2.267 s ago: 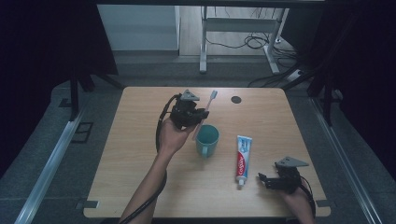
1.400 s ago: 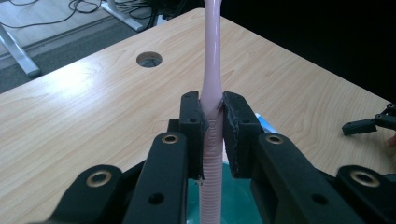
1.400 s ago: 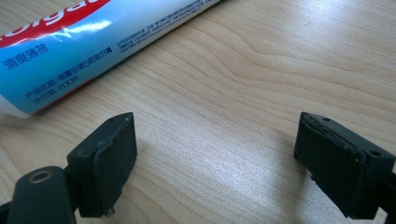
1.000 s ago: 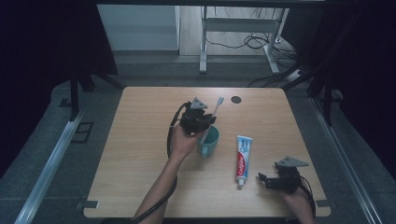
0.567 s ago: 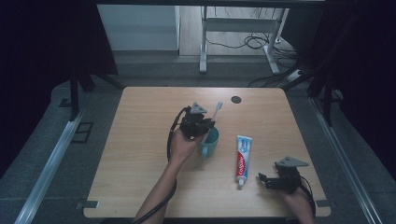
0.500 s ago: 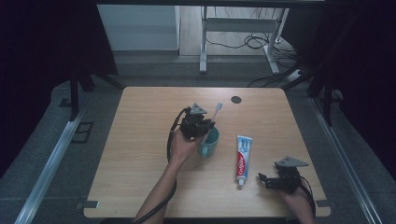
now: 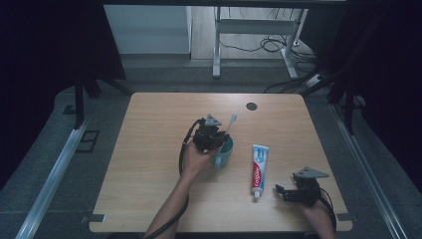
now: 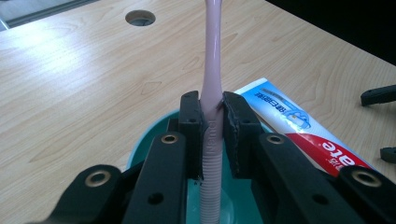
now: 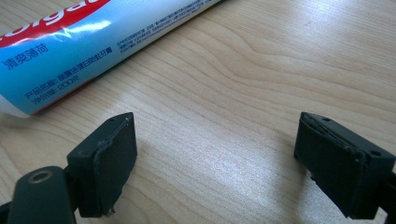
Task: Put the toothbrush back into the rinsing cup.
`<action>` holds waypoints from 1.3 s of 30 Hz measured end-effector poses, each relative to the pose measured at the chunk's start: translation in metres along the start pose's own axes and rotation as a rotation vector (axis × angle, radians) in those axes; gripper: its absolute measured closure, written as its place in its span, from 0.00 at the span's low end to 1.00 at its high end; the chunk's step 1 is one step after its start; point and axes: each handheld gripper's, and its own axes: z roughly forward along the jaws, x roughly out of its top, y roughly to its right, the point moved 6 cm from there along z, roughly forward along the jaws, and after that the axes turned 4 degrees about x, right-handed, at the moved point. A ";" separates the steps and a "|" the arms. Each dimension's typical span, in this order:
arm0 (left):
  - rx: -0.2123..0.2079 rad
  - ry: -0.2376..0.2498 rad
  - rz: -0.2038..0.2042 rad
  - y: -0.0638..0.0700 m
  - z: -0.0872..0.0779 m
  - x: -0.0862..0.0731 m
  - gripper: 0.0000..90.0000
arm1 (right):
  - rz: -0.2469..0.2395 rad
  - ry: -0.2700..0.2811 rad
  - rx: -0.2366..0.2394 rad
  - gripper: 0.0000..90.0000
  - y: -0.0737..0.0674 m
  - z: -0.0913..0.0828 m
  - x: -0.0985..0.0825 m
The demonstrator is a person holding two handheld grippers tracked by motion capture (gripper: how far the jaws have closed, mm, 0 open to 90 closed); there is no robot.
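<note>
Two grippers: both are showing in the high view, one in each hand.
Left gripper: its jaws are pressing from both sides on the pink toothbrush, holding it tight.
Toothbrush: it is standing nearly upright, with the lower end of the handle going down inside the cup; in the high view the white head is pointing up and a little away from the person.
Cup: it is a teal one, sitting on the table near the middle, just under the left gripper.
Right gripper: its jaws are standing wide apart, with bare wood between them, low over the table at the near right corner.
Toothpaste: the tube is lying flat between the cup and the right gripper, cap end toward the person.
Hole: a dark round one is sitting in the far part of the table.
</note>
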 end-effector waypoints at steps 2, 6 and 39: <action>-0.001 -0.004 0.000 0.000 0.001 -0.001 0.87 | 0.001 0.000 0.000 0.14 0.000 0.000 0.000; 0.001 -0.009 0.001 0.000 0.004 -0.003 0.87 | 0.001 0.000 0.000 0.14 0.000 0.000 0.000; 0.014 -0.073 -0.010 -0.002 0.013 -0.014 0.84 | 0.003 -0.001 0.000 0.14 0.000 0.000 0.000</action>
